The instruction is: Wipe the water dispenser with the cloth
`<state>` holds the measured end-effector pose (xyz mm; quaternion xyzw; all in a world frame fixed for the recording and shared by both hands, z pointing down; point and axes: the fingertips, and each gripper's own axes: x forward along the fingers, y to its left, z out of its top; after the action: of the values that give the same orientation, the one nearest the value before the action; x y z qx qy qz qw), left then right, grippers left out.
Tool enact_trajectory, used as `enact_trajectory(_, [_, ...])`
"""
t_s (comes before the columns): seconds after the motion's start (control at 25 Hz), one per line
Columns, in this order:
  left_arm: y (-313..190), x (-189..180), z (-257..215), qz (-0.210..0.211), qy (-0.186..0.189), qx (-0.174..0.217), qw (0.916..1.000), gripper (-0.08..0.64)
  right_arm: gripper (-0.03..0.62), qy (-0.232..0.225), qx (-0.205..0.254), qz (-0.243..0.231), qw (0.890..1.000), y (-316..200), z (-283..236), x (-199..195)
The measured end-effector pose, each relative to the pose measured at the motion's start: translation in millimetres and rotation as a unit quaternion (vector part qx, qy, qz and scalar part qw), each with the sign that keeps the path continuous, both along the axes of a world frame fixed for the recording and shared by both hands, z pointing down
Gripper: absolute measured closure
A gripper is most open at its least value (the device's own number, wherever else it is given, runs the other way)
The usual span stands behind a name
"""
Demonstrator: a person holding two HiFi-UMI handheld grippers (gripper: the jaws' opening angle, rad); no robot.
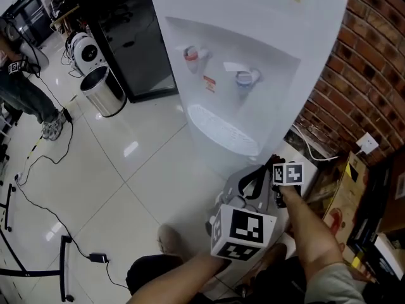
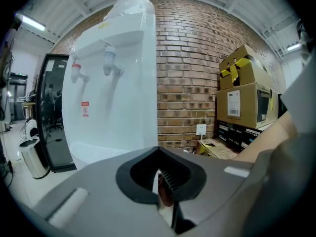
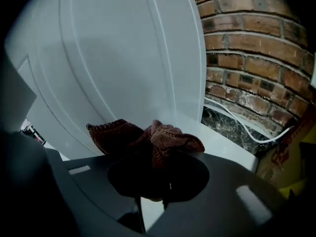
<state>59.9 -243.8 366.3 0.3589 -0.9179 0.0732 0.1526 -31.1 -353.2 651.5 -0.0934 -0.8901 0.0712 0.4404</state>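
head view: right gripper (image 1: 274,160), forearm sloping down, sits nearest the water dispenser (image 1: 253,43), at its lower right side.
left gripper view: left gripper (image 2: 160,181) is roughly level, jaws pressed together, empty.
right gripper view: jaws pinch the brown cloth (image 3: 158,139); the white side panel lies just ahead, rising above.

Red brick wall (image 1: 373,75) at right, white socket (image 1: 366,144) low on it, a white cable (image 3: 257,140) trailing. Glossy pale tiled floor (image 1: 126,176) (ceiling lights mirrored in it), black cables (image 1: 47,211) snaking across. Steel bin (image 1: 104,94) beside a black glass-door cabinet (image 1: 136,43). Stacked cardboard boxes (image 2: 244,90) against the brick; tube light (image 2: 32,22) on the panelled ceiling
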Motion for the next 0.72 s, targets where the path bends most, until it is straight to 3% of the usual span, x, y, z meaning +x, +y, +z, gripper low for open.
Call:
enact_trajectory(0.48, [-1,3,-9,0.001,-0.017,0.004,0.9999,0.56,0.509,0.012,0.011,0.018,1.0,-7,6,7])
enact_trajectory(0.56, [1,6,-15,0.002,-0.027,0.003,0.9996,0.56,0.509,-0.002,0.019,0.032,0.999,-15,-8,14])
enact_trajectory(0.72, [10,7,-39,0.005,-0.054,0.013,0.9985,0.56,0.509,-0.057,-0.017,0.065,0.996,-29,-59,20])
